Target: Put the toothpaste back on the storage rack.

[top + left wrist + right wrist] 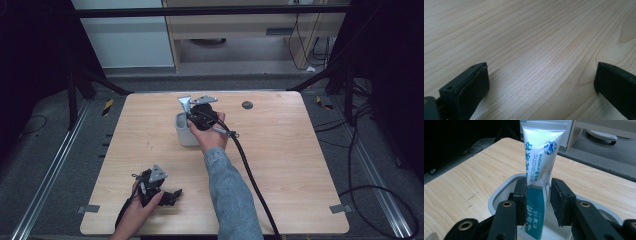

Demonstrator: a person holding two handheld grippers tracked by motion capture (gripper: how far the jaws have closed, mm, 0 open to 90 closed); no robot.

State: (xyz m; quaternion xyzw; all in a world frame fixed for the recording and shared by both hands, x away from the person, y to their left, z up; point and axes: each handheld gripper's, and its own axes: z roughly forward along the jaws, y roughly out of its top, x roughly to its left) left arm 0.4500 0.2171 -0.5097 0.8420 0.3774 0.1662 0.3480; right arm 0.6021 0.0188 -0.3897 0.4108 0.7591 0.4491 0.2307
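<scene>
Right gripper (538, 202) jaws barely apart around tube (539, 167) standing in cup (499, 193); left one (541, 85) wide open; tube may tip onto rim.

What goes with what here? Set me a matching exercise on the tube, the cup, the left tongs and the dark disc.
1. tube
2. cup
3. left tongs
4. dark disc

a. wide apart over bare wood near the table's front edge
b. upright between the right tongs
c. lying near the far edge
d. pale, near the middle, holding something

Pairs: 1-b, 2-d, 3-a, 4-c
</scene>
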